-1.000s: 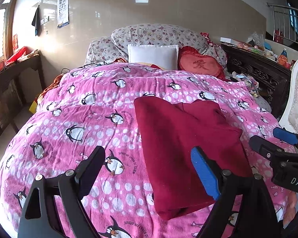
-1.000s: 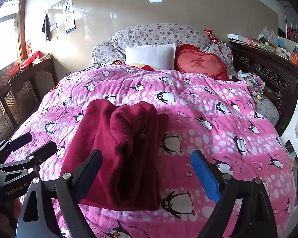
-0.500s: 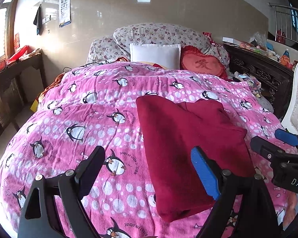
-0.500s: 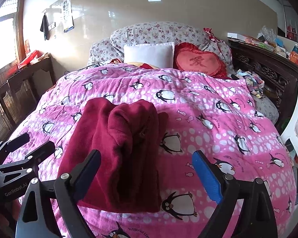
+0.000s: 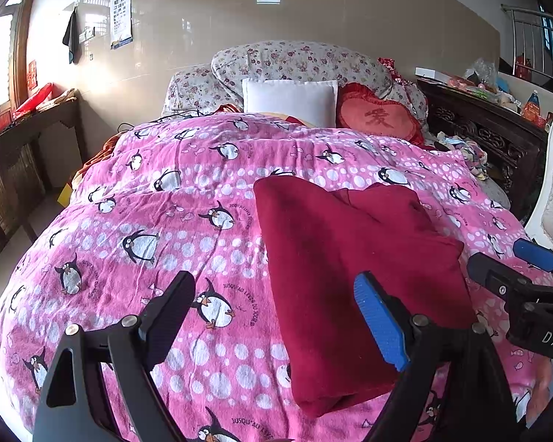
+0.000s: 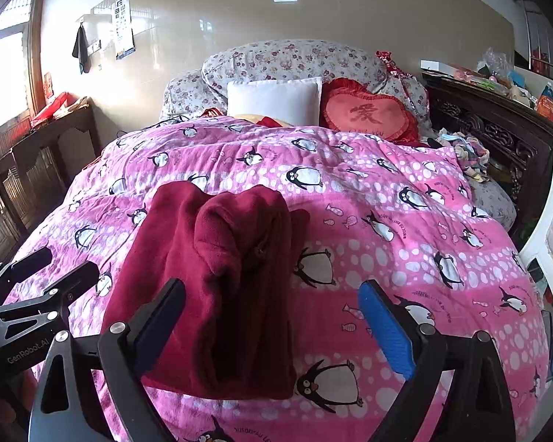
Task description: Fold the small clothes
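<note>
We see one dark red garment (image 5: 354,269), folded into a thick oblong, lying on the near half of the pink penguin quilt (image 5: 173,228). Our two grippers hang above the bed's near edge. The left gripper (image 5: 276,316) stands wide with nothing between its fingers; the right gripper (image 6: 272,320) likewise gapes wide and holds nothing. At the far end we count one white pillow (image 5: 289,100) and one red heart cushion (image 5: 378,119).
</note>
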